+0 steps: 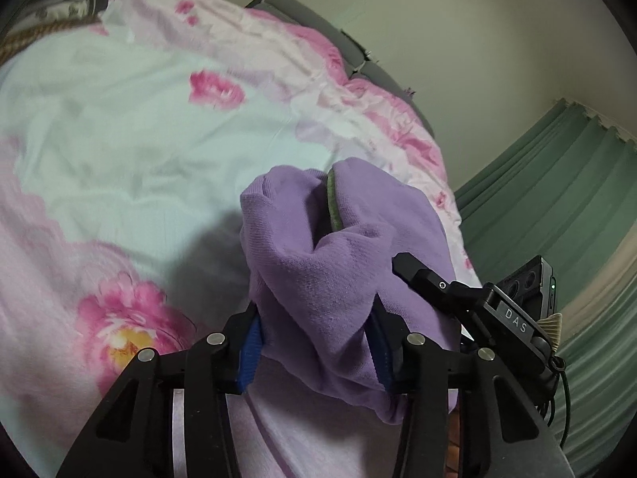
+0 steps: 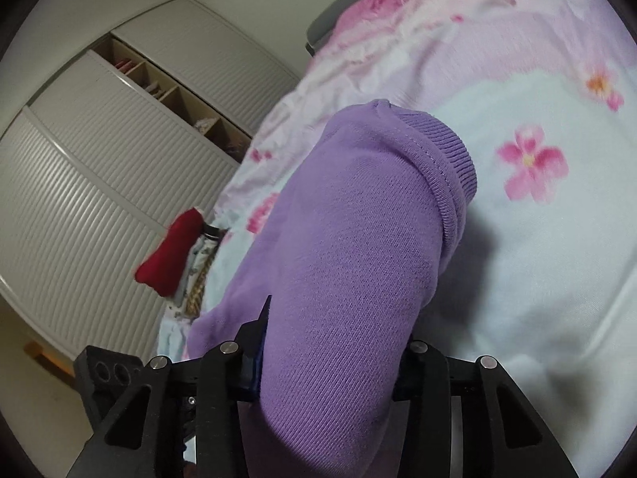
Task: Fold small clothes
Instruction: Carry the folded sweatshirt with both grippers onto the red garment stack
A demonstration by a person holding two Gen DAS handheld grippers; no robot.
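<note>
A small purple knit garment with a green inner trim hangs bunched above the floral bed sheet. My left gripper is shut on its fabric, which drapes over both blue-padded fingers. My right gripper is shut on another part of the same purple garment, whose ribbed cuff points away over the sheet. The right gripper's body also shows in the left wrist view, close on the right. The fingertips of both grippers are hidden by cloth.
The bed, in white sheet with pink flowers, fills both views. A pile of clothes with a red item lies at the bed's edge. A white slatted wardrobe stands beyond. Green curtains hang by the bed, and a grey headboard behind.
</note>
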